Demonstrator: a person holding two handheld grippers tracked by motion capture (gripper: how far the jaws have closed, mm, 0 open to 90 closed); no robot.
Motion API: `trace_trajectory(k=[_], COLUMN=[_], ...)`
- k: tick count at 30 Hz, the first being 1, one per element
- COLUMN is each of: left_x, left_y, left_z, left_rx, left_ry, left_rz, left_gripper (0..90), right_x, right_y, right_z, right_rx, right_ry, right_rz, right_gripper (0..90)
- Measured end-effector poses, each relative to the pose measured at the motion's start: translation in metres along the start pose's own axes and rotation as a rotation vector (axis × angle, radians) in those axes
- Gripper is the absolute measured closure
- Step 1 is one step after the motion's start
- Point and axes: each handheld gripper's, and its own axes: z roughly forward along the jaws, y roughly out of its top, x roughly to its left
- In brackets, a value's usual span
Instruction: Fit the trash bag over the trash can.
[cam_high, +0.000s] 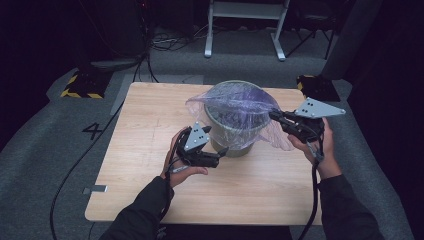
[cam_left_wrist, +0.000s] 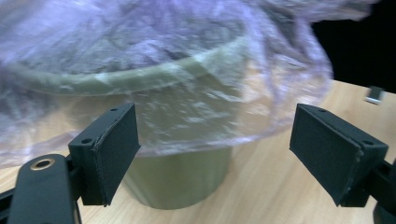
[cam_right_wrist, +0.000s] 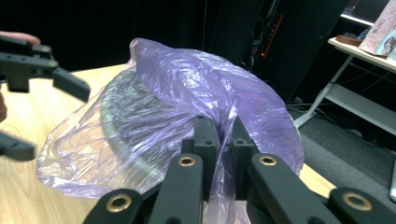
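A pale green bin (cam_high: 231, 135) stands upright at the middle of the wooden table (cam_high: 150, 125). A thin purple plastic bag (cam_high: 235, 102) is draped over its rim and hangs partway down the wall. My left gripper (cam_high: 221, 152) is at the bin's near left side, low by the wall. In the left gripper view its jaws (cam_left_wrist: 215, 154) stand wide open, with the bin (cam_left_wrist: 182, 182) and the bag's hem (cam_left_wrist: 163, 42) just ahead and nothing between the pads. My right gripper (cam_high: 274, 116) is at the bin's right rim. It (cam_right_wrist: 223, 128) is shut on a bunched fold of the bag (cam_right_wrist: 187, 79).
The table's right edge is close beside my right hand. On the floor behind are a yellow-and-black striped base (cam_high: 80, 85), cables and a white frame's legs (cam_high: 245, 25). A small grey piece (cam_high: 95, 189) lies by the table's near left corner.
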Motion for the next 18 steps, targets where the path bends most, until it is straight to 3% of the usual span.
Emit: trace_trajectory(k=[3,5,7,8,12,14,18], left_x=[0.002,0.004,0.007,0.007,0.012,0.016,0.017], left_y=[0.004,0.004,0.004,0.005,0.005,0.005,0.0], left_z=[0.007,0.011,0.012,0.012,0.012,0.013,0.013], left_rx=[0.026,0.04,0.046,0.05,0.052,0.068,0.115], left_ry=[0.04,0.084,0.095,0.117,0.16,0.134,0.113], left_rz=[0.004,0.004,0.013,0.028,0.056,0.058,0.107], left_gripper=[21.2,36.9,50.6,62.3,89.5,89.9,90.0], right_x=[0.002,0.003,0.003,0.004,0.003,0.001,-0.005], right_y=[0.0,0.001,0.001,0.001,0.002,0.002,0.002], right_z=[0.0,0.0,-0.001,-0.001,-0.002,-0.002,-0.002], right_rx=[0.002,0.001,0.002,0.003,0.0,-0.004,-0.008], right_ry=[0.012,0.019,0.028,0.03,0.03,0.026,0.002], right_rz=[-0.003,-0.001,-0.005,-0.008,-0.008,-0.001,0.031], right_gripper=[87.1,87.1,87.2,87.3,87.3,87.2,85.2])
